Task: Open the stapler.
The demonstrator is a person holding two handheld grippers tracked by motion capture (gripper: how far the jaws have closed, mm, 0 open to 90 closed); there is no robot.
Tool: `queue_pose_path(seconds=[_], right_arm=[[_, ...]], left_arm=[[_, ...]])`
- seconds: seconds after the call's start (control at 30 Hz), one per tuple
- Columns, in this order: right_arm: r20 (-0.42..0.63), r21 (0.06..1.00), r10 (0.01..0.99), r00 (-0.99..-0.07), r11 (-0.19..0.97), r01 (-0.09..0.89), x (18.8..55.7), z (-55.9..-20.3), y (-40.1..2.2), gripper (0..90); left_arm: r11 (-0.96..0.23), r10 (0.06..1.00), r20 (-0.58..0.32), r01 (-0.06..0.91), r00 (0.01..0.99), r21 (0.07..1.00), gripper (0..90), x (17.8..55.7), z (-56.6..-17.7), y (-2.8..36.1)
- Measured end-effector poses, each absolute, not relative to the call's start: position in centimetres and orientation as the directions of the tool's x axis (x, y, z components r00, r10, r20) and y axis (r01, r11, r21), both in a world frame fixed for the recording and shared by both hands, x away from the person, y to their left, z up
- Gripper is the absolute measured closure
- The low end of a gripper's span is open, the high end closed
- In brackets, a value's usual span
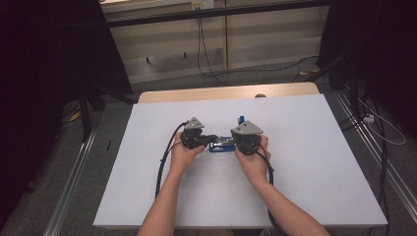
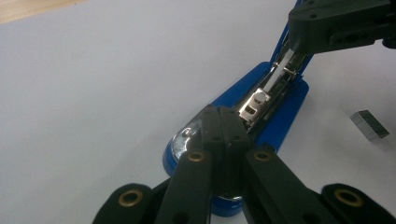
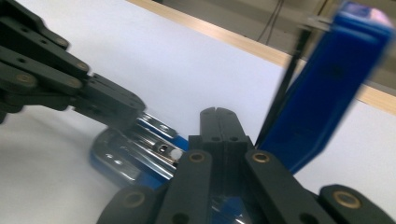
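Blue stapler (image 2: 280,109) lies hinged open, likely for reloading: left gripper (image 2: 219,116), jaws closed empty, pins its front; right gripper (image 3: 217,119), also closed, presses the rail. Staple strip (image 2: 370,125) waits nearby.

The high view is dim, its corners falling to near black, while the white table (image 1: 305,162) stands evenly lit from above with only faint shadows. The left gripper view is brighter and fairly sharp, with glare on the stapler (image 2: 261,100)'s metal. The right gripper view is smeared by motion blur, the background soft.
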State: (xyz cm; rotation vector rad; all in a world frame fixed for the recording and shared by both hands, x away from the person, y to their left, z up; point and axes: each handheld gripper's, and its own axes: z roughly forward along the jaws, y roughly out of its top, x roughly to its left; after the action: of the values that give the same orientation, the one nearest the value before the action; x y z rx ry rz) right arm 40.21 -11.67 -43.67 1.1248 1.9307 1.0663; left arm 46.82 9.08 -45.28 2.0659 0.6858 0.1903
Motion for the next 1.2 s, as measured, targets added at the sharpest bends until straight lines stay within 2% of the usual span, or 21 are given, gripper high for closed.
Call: queue_pose_path(seconds=[0.37,0.43,0.53,0.77,0.9,1.2], right_arm=[[-0.144,0.883,0.907,-0.397,0.299,0.363,40.1,-43.1,-13.0,90.0],[-0.172,0.880,0.908,-0.383,0.316,0.354,40.0,-42.9,-13.5,90.0],[-0.133,0.888,0.917,-0.376,0.279,0.364,40.1,-42.6,-14.4,90.0],[-0.152,0.885,0.917,-0.370,0.293,0.363,40.1,-42.6,-14.9,90.0],[-0.115,0.887,0.926,-0.360,0.259,0.383,40.2,-43.3,-16.1,90.0],[-0.113,0.880,0.927,-0.358,0.261,0.396,40.5,-43.9,-17.0,90.0]], left_arm=[[-0.417,0.539,-0.132,0.400,0.832,0.816,90.0,46.8,-45.3,9.1],[-0.422,0.539,-0.125,0.395,0.833,0.816,90.0,46.8,-45.3,9.1],[-0.425,0.540,-0.122,0.395,0.833,0.814,90.0,46.8,-45.3,9.0],[-0.426,0.542,-0.120,0.396,0.832,0.813,90.0,46.7,-45.2,9.0],[-0.424,0.543,-0.124,0.398,0.831,0.813,90.0,46.7,-45.2,9.0],[-0.423,0.548,-0.128,0.405,0.827,0.811,90.0,46.7,-45.2,9.0]])
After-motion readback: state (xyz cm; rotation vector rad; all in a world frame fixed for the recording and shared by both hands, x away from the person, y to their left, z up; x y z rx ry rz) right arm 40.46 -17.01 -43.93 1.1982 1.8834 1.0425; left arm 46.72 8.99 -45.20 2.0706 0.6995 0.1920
